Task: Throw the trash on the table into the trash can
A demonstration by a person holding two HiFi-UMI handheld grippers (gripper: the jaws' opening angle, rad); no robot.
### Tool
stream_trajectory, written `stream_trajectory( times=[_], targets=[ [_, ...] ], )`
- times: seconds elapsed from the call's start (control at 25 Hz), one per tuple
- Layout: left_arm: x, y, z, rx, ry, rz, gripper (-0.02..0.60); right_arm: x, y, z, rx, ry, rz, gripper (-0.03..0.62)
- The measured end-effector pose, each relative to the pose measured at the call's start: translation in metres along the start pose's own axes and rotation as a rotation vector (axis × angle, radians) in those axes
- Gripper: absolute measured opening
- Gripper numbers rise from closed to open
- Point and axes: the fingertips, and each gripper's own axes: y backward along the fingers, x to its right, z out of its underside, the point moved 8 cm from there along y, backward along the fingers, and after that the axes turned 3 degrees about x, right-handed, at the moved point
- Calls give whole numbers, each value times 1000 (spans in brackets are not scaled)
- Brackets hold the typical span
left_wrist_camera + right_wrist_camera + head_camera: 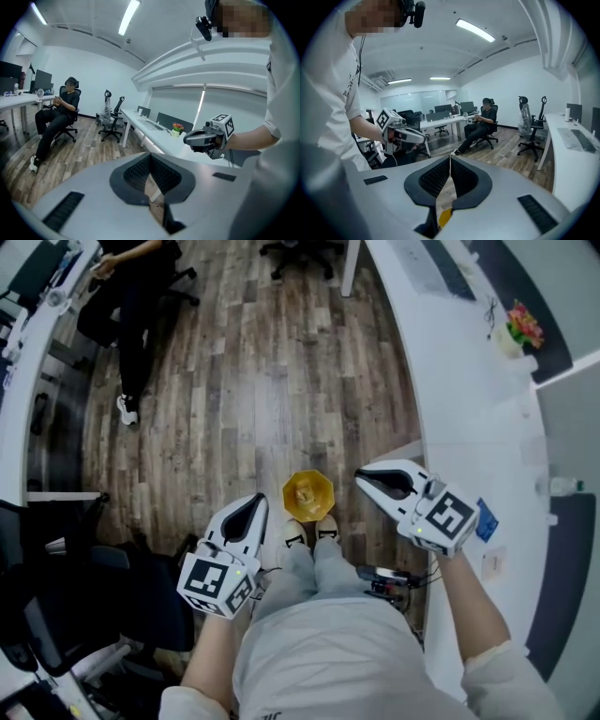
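Note:
A yellow trash can stands on the wood floor right in front of the person's feet, with crumpled brownish trash lying inside it. My left gripper hangs just left of the can, jaws shut and empty. My right gripper hangs just right of the can, off the white table's edge, jaws also shut with nothing between them. In the left gripper view the fingertips meet and the right gripper shows opposite. A sliver of the yellow can shows below the closed jaws in the right gripper view.
On the white table lie a blue item and a flower pot. A person sits in a chair at the far left. Another office chair stands at the top, and a black chair at my left.

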Motion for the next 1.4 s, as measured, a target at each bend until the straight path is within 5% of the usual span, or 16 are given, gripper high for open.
stream_trajectory(
  times=[0.28, 0.76, 1.12, 1.4],
  targets=[
    [20, 10, -20, 43, 26, 8, 0, -1, 15, -36, 81, 19, 26, 37],
    [19, 16, -28, 33, 66, 11, -2, -22, -4, -26, 156, -67, 12, 37],
    [22, 14, -35, 44, -15, -4, 0, -21, -7, -27, 171, -72, 7, 37],
    [22, 12, -35, 51, -3, 8, 0, -19, -2, -25, 175, -75, 12, 37]
  ],
)
